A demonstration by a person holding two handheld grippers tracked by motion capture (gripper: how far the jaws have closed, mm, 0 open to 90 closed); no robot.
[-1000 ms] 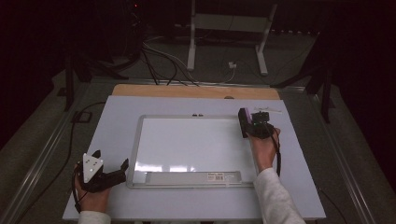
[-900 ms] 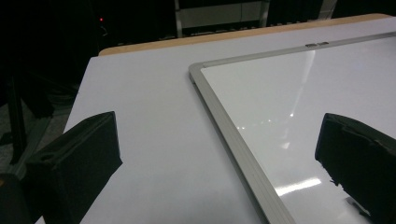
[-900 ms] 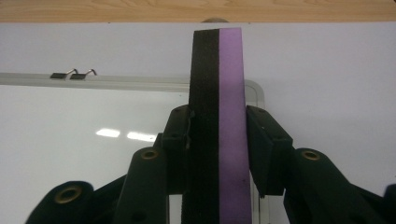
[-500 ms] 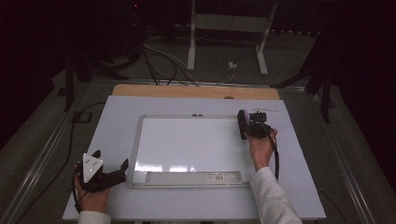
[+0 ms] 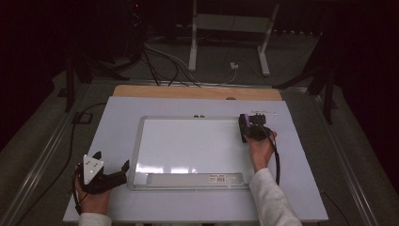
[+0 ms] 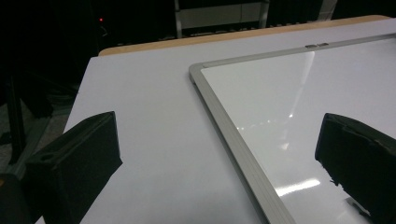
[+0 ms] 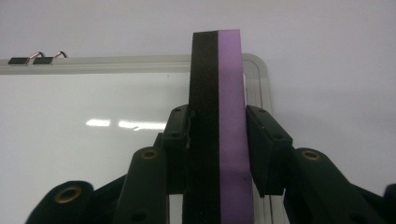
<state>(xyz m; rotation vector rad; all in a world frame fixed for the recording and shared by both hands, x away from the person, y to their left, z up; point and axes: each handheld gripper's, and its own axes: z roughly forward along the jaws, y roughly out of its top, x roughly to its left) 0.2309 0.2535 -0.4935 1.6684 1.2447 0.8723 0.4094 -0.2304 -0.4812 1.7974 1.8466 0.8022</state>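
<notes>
My right gripper [image 7: 217, 154] is black with brass-coloured rivets, and the eraser [image 7: 218, 116] in it is half black, half purple, split lengthwise into two plain bands. The whiteboard [image 5: 188, 141] is glossy white with pale glints on it, framed in silver-grey, with a white label along its lower rail and two small black clips [image 7: 30, 60] on its top edge. My left gripper [image 5: 109, 178] is black too, topped by a light grey plate; the table [image 5: 117, 117] is pale lilac-white with a tan wooden strip at its far edge, my sleeves [image 5: 270, 197] are white, and the floor is dark grey.
</notes>
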